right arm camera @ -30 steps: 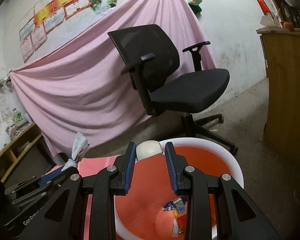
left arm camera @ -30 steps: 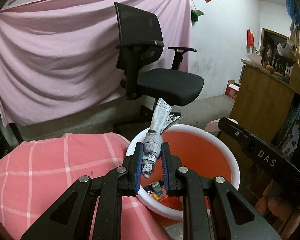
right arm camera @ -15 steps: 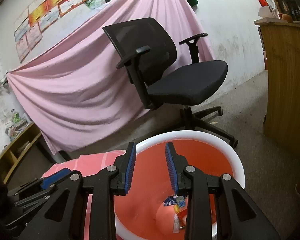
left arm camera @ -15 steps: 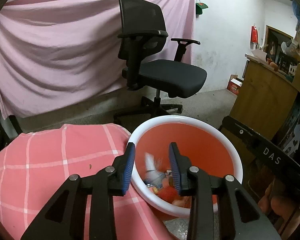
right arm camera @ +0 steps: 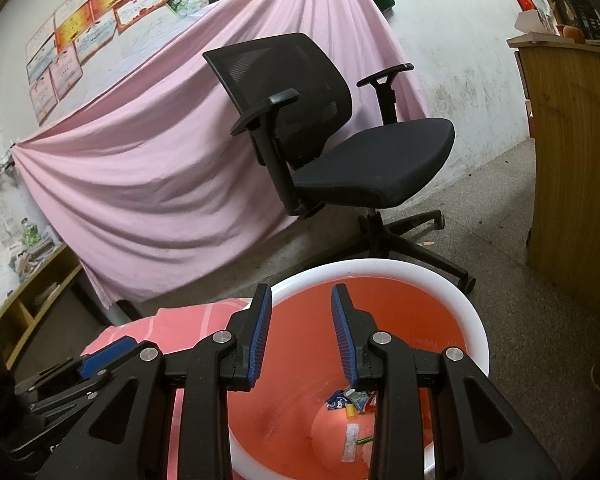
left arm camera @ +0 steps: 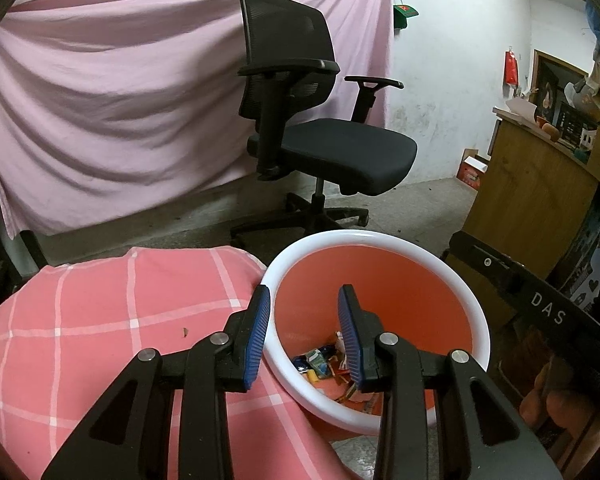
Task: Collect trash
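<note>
Over the orange bin (left arm camera: pixel 380 240), both the left gripper (left arm camera: pixel 303 334) and right gripper (right arm camera: pixel 298 334) hang spread and empty. A drop looks done; next comes fetching more trash

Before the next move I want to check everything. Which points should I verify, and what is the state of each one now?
1. Left hand-held gripper empty: ok, nothing between its pads.
2. Right hand-held gripper empty: ok, jaws apart.
3. Trash inside the bin: ok, it lies at the bottom.
4. Bin upright, with room left: ok.
5. Pink cloth free of trash: not ok, a small brown scrap lies on it.
6. More trash elsewhere: cannot tell.
</note>
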Tool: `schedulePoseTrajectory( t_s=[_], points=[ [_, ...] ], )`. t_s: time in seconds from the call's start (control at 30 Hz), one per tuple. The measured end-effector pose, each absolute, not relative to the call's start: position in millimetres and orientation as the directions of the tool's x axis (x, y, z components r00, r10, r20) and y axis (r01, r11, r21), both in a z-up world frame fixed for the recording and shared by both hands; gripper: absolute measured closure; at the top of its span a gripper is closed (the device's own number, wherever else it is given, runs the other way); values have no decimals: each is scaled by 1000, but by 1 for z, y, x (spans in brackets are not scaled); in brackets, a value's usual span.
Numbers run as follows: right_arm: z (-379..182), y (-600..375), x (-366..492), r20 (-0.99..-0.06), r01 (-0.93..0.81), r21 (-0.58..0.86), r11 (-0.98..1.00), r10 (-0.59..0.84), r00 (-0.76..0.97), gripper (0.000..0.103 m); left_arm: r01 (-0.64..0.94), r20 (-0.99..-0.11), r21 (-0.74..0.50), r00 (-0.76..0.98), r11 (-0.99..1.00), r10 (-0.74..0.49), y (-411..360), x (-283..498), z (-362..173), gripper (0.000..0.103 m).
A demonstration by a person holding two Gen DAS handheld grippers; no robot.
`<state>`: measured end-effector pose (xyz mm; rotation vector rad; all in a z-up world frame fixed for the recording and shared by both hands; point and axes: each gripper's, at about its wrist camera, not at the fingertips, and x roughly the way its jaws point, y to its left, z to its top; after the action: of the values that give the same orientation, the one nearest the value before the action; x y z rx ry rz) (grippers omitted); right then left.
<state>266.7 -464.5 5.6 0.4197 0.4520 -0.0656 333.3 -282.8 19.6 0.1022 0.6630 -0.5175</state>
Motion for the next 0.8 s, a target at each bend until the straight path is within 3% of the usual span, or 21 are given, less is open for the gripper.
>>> schedulePoseTrajectory(
  t_s=[0.57,0.7,0.8],
  points=[
    [6,-462,267,-439,151,375,915,32,898,74,468,-614,-64,678,882,-404,-271,339,20,73],
    [5,-458,267,-438,142,354,924,30,899,65,449,-615,-58,688,892,-386,-261,340,22,72],
    [2,-453,265,-439,140,339,930,25,898,64,427,-608,-54,703,903,-369,-254,337,24,61]
  ],
)
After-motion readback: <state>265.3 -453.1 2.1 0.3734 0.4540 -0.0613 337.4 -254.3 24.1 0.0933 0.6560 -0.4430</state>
